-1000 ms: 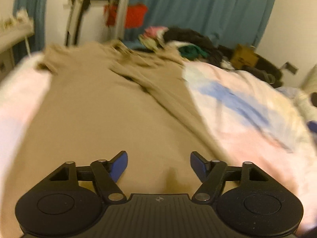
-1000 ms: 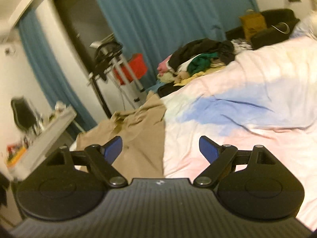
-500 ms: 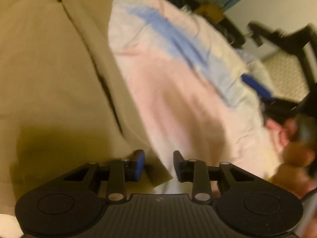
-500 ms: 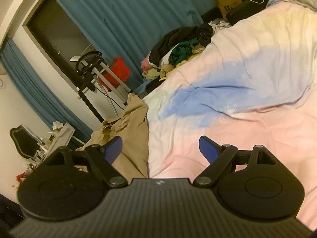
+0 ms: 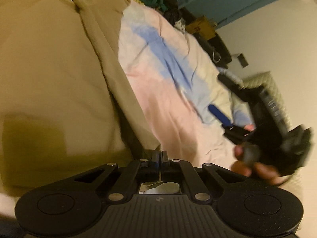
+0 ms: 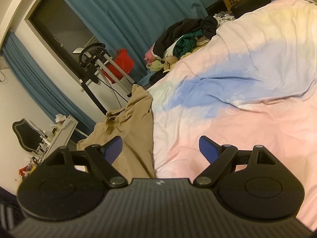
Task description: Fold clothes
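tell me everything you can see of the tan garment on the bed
The tan garment is a plain, soft-looking cloth spread mostly flat on the pastel bedcover. Its far end is bunched and wrinkled; a long fold runs down its right edge. The left gripper sits shut at its near corner, apparently pinching it. The right gripper hovers open over that edge.

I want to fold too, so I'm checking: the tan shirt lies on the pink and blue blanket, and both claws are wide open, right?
Not quite. Only the right claw is wide open, as the right wrist view shows. The left wrist view shows the left claw shut at the tan shirt's corner. The shirt does lie on the pink and blue blanket.
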`<state>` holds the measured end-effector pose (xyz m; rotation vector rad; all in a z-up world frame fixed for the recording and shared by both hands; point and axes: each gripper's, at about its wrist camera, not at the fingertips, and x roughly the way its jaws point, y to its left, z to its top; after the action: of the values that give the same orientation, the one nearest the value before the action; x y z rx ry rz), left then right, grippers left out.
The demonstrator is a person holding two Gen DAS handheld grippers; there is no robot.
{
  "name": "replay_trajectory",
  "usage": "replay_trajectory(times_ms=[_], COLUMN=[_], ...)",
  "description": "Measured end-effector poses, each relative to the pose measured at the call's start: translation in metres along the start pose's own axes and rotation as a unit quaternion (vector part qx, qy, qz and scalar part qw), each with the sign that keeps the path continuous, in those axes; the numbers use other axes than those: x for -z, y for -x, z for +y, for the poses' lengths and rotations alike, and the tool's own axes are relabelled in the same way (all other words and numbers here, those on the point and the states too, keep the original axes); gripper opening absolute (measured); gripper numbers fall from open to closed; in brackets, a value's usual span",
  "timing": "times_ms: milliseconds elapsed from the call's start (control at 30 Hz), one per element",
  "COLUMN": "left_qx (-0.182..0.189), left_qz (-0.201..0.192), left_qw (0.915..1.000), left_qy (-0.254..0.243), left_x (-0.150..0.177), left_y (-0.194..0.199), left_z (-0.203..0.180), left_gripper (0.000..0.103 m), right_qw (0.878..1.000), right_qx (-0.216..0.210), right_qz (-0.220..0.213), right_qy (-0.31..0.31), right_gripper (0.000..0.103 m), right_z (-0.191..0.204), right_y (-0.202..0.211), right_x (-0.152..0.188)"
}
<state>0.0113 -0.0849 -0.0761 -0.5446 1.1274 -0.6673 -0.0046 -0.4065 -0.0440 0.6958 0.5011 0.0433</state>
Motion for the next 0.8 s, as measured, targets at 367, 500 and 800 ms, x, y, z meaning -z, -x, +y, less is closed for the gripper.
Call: replay_trajectory(times_ms=[367,500,800], left_qx=[-0.138,-0.118,-0.122], left_qz=[0.025,0.031,-0.042], left_qw=[0.9898,0.9923,0.9914], left_qy=[0.027,0.021,0.022], left_x=[-0.002,-0.006,-0.08], left_y=[0.025,0.025,0.039], left_z=[0.082,0.084,0.08], left_gripper=[0.002,0.003,0.062], right_qw=[0.998,0.997,0.995], right_qx=[0.001,0.011,0.028], right_qz=[0.025,0.024,0.025], right_qy=[0.051,0.067,0.091], right_gripper=[0.086,0.086,0.086], right_z=[0.025,0.03,0.037], right_y=[-0.008,-0.008,-0.023], right_x=[0.013,0.015,0.016])
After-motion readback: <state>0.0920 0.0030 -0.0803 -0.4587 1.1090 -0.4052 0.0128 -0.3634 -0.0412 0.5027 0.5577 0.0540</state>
